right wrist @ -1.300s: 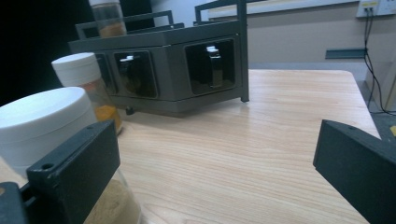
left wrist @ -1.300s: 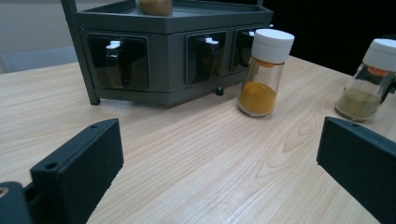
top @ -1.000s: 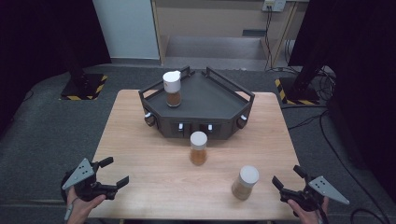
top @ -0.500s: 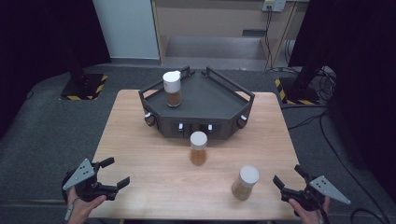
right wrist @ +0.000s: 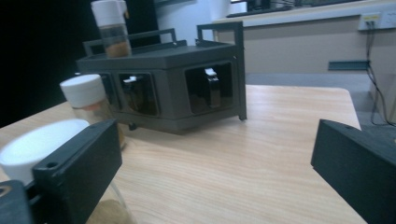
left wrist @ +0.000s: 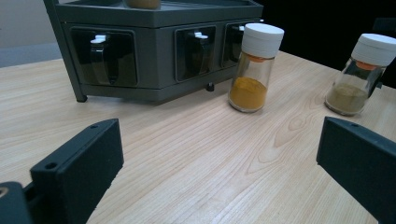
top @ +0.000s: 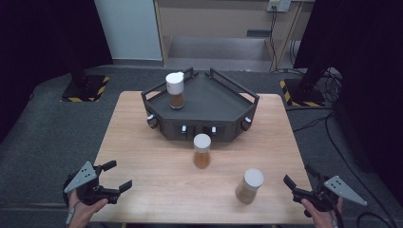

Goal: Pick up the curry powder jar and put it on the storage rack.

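A dark grey spice rack (top: 204, 104) stands at the table's far middle, with one white-capped jar (top: 175, 89) on its top left. An orange-spice jar (top: 202, 150) stands in front of the rack. A brown-spice jar (top: 250, 185) stands nearer, to the right. My left gripper (top: 119, 175) hovers open at the front left corner, facing the orange-spice jar (left wrist: 254, 67) and the brown-spice jar (left wrist: 362, 74). My right gripper (top: 297, 174) is open at the front right; its jaws have just been closing a little, with nothing between them. The brown-spice jar (right wrist: 32, 149) sits just beyond its left jaw.
The wooden table (top: 142, 142) ends close behind both grippers. The rack's front (left wrist: 154, 46) has recessed slots with clips. Grey floor surrounds the table, with stand bases (top: 85, 88) at the far left and far right and cables at the right.
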Demonstrator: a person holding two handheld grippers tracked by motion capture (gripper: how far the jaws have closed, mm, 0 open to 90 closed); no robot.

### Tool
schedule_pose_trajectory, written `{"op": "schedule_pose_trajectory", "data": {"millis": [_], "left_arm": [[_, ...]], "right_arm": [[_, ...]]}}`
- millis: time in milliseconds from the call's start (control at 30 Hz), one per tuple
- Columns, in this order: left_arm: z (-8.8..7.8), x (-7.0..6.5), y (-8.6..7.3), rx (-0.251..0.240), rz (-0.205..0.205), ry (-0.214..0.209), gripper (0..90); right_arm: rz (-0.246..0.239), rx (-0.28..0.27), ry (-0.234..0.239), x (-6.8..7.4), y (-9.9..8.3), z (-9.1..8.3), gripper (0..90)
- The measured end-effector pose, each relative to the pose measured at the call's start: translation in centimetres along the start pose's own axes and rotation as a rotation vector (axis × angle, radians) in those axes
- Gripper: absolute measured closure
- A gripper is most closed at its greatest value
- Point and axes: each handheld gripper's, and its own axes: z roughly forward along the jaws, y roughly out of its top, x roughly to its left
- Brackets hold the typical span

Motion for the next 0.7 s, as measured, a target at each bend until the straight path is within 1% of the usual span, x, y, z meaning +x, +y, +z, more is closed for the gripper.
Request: {"op": "schedule_pose_trajectory", "data": {"millis": [100,133,200,300,367,467,500,600,700], "left_arm": [[0.1,0.1,0.0,0.006,-0.003,0.003,0.0],[0.1,0.1,0.0,0.010,0.000,0.003,0.0],[0.2,0.2,0.0,0.017,-0.002,0.005,0.0],[0.4,0.4,0.0,0.019,-0.010,0.000,0.0],[0.4,0.4,-0.1,0.019,-0.012,-0.001,0.0],[0.3,0.6,-0.2,0.019,-0.025,-0.001,0.0],[0.3,0.6,-0.2,0.019,-0.028,0.000,0.0],[0.2,0.6,-0.3,0.014,-0.034,0.000,0.0],[0.2,0.7,-0.3,0.012,-0.033,-0.001,0.0]], "right_arm": [[-0.024,0.011,0.029,-0.5,1.4,0.2,3.0],[-0.025,0.014,0.038,-0.7,1.8,0.3,2.9],[-0.017,0.010,0.066,-1.2,2.8,0.5,2.6],[0.001,0.002,0.133,-2.5,4.3,1.0,2.1],[0.020,-0.004,0.161,-3.1,5.0,1.4,2.1],[0.043,0.000,0.201,-4.0,6.5,1.9,2.1],[0.055,0.006,0.224,-4.4,7.2,2.3,2.1],[0.045,0.015,0.249,-4.9,8.9,2.9,2.1],[0.036,0.025,0.287,-5.6,10.5,3.7,1.6]]}}
